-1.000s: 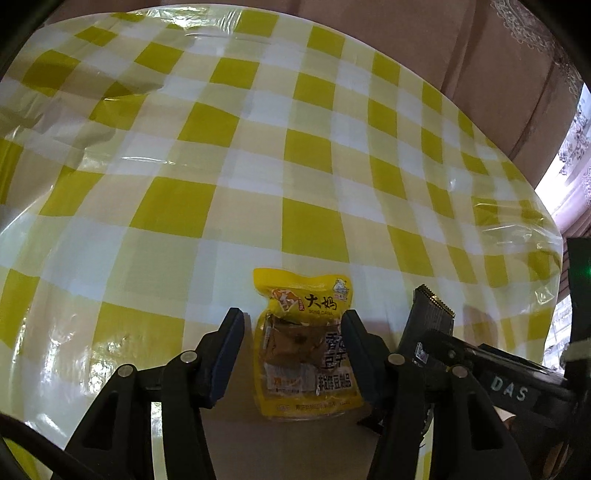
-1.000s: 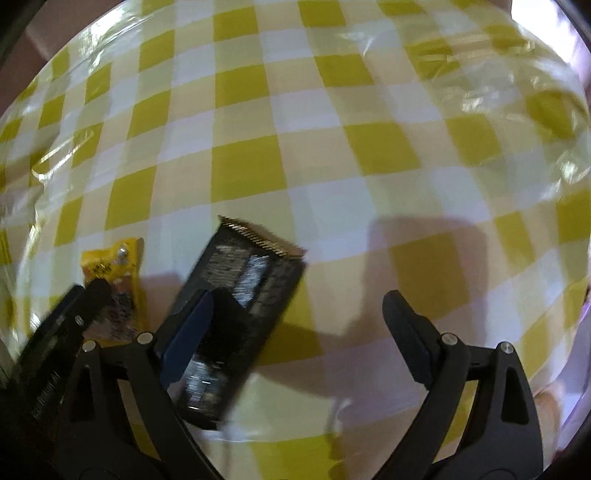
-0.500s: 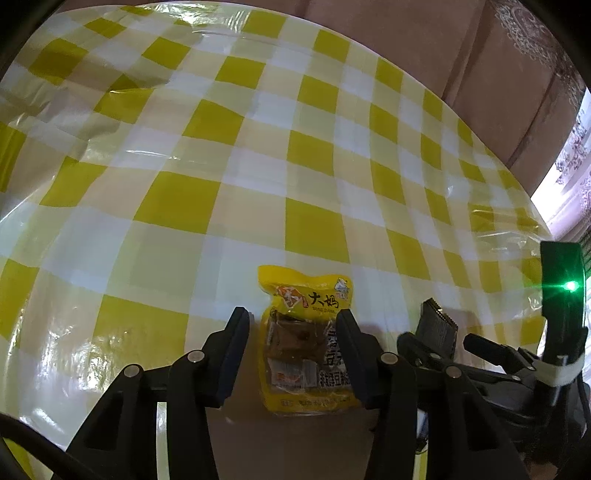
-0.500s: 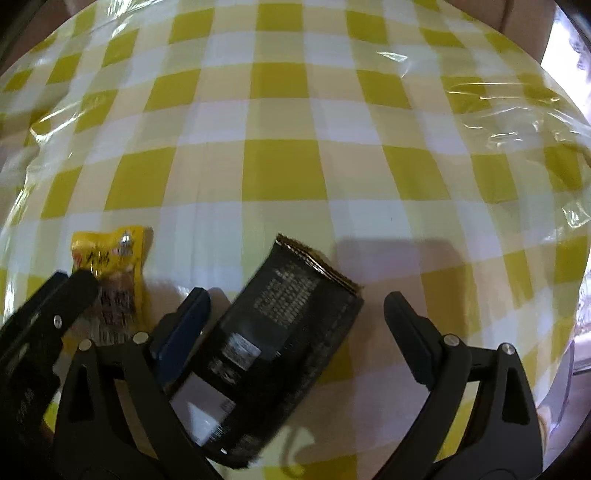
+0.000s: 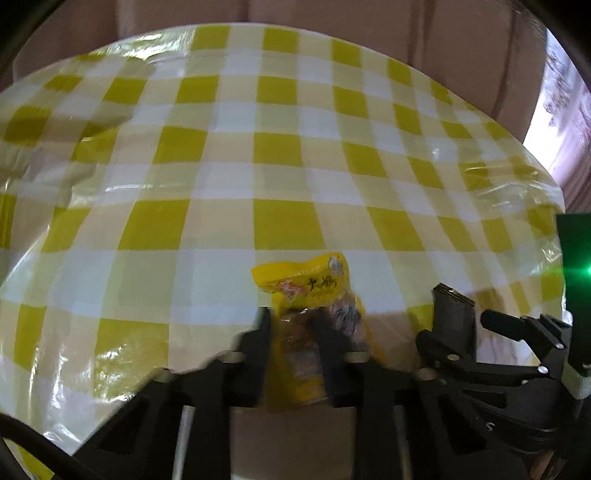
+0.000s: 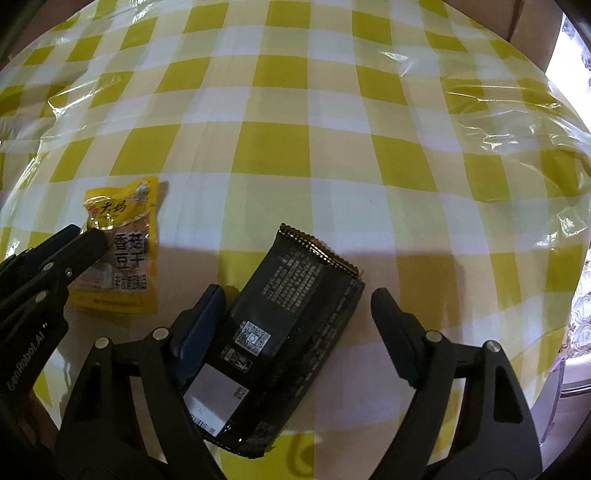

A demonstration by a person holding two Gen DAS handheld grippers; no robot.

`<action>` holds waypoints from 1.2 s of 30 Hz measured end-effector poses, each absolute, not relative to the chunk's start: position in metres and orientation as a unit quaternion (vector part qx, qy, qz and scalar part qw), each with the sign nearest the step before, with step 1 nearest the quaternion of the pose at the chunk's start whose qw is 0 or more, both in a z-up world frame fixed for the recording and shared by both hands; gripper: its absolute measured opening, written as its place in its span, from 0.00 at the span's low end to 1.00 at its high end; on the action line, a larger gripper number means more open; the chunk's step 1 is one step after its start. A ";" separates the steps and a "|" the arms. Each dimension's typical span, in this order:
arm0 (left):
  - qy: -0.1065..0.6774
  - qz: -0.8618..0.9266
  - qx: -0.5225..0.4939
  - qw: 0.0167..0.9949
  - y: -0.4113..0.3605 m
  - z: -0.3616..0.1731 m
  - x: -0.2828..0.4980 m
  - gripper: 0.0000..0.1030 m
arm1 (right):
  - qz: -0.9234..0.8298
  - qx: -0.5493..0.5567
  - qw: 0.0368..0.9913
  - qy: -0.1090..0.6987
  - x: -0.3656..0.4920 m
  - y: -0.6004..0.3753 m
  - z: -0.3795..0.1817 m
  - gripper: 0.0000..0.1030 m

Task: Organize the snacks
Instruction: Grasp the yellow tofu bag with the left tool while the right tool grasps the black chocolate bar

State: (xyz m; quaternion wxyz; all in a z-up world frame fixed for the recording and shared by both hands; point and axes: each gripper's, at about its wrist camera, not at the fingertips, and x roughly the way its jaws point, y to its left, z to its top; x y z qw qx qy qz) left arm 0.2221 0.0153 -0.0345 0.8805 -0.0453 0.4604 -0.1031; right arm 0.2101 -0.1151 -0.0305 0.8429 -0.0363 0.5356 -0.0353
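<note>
A small yellow snack packet (image 5: 306, 284) stands crumpled between my left gripper's (image 5: 293, 332) fingers, which are shut on its lower half. In the right wrist view the same yellow packet (image 6: 122, 251) lies on the table with the left gripper (image 6: 55, 258) over its left side. A black snack packet (image 6: 291, 325) lies slantwise between the jaws of my right gripper (image 6: 297, 299), which are closing. The left finger (image 6: 201, 328) is at the packet's edge and the right finger (image 6: 395, 332) stands apart from it. The left wrist view shows the right gripper (image 5: 487, 332) around the black packet (image 5: 452, 306).
Both packets rest on a table (image 6: 273, 147) covered by a yellow-and-white checked cloth under wrinkled clear film. The table's far edge (image 5: 332, 33) meets a brown backdrop. Its right edge (image 6: 576, 258) drops off beside a bright, lace-patterned area.
The left jaws have closed onto the yellow packet and crumpled it. The right gripper has swung so that the black packet sits between its jaws, which have narrowed a little.
</note>
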 end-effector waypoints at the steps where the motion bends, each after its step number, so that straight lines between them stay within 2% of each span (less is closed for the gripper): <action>1: 0.464 -0.113 -0.048 0.877 0.014 -0.035 0.222 0.00 | -0.034 -0.034 0.843 0.536 0.209 -0.115 -0.031 0.79; 7: 0.473 -0.132 -0.098 0.866 0.026 -0.041 0.224 0.01 | -0.016 -0.016 0.847 0.532 0.209 -0.120 -0.020 0.69; 8: 0.470 -0.131 -0.113 0.866 0.031 -0.039 0.225 0.05 | -0.014 -0.013 0.848 0.530 0.209 -0.121 -0.020 0.65; 10: 0.467 -0.138 -0.128 0.864 0.033 -0.038 0.226 0.22 | -0.007 -0.009 0.849 0.528 0.211 -0.125 -0.020 0.62; 11: 0.465 -0.141 -0.126 0.865 0.030 -0.037 0.227 0.38 | -0.002 -0.011 0.850 0.527 0.211 -0.125 -0.018 0.62; 12: 0.464 -0.145 -0.116 0.866 0.025 -0.036 0.227 0.41 | 0.001 -0.013 0.851 0.526 0.210 -0.125 -0.017 0.62; 17: 0.462 -0.163 -0.041 0.871 -0.009 -0.036 0.236 0.41 | 0.017 -0.003 0.853 0.522 0.210 -0.137 -0.016 0.61; 18: 0.472 -0.170 -0.031 0.865 -0.014 -0.042 0.241 0.47 | 0.016 -0.003 0.854 0.520 0.210 -0.138 -0.016 0.61; 20: 0.463 -0.179 -0.018 0.868 -0.023 -0.043 0.244 0.52 | -0.004 -0.021 0.858 0.513 0.215 -0.145 -0.017 0.60; 21: 0.463 -0.182 -0.003 0.868 -0.029 -0.044 0.245 0.51 | -0.005 -0.024 0.860 0.510 0.217 -0.148 -0.018 0.60; 24: 0.463 -0.211 0.004 0.861 -0.038 -0.043 0.248 0.40 | 0.013 -0.027 0.863 0.504 0.224 -0.154 -0.018 0.60; 25: 0.469 -0.247 -0.032 0.847 -0.037 -0.044 0.252 0.30 | 0.021 -0.027 0.865 0.501 0.225 -0.155 -0.018 0.58; 32: 0.493 -0.305 -0.126 0.805 -0.033 -0.049 0.250 0.20 | 0.074 -0.012 0.867 0.492 0.226 -0.165 -0.016 0.55; 34: 0.497 -0.313 -0.141 0.797 -0.033 -0.049 0.247 0.10 | 0.079 -0.013 0.870 0.486 0.224 -0.166 -0.011 0.55; 36: 0.499 -0.321 -0.165 0.788 -0.032 -0.048 0.243 0.05 | 0.076 -0.017 0.871 0.484 0.222 -0.167 -0.008 0.54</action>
